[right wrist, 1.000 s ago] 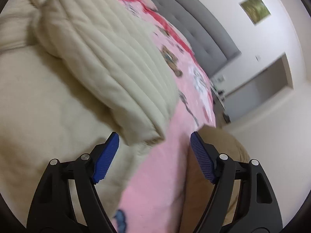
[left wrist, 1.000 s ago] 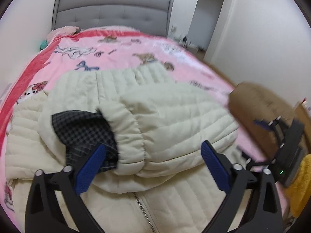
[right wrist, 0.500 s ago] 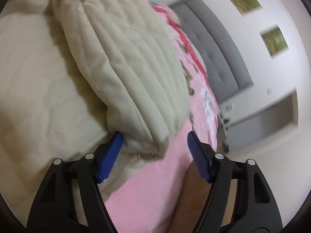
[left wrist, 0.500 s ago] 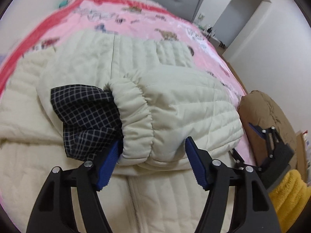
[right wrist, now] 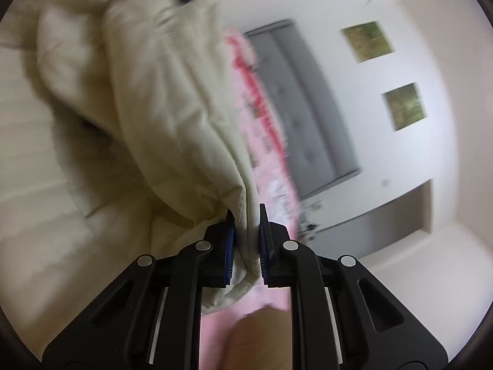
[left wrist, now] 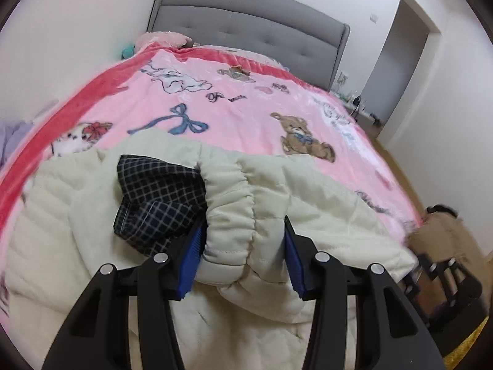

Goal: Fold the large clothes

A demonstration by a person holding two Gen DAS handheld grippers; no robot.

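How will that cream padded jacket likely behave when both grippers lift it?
The jacket will probably sag between grips, since it drapes in soft folds. Its puffy quilting suggests it is light but bulky. The elastic cuff squashes between the closing left gripper, so it may slip.

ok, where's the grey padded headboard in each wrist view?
Left wrist: grey padded headboard at top centre, upright behind the pink blanket.
Right wrist: right of centre, tilted and blurred.
Shared landmark: cream quilted jacket, in the foreground of both.
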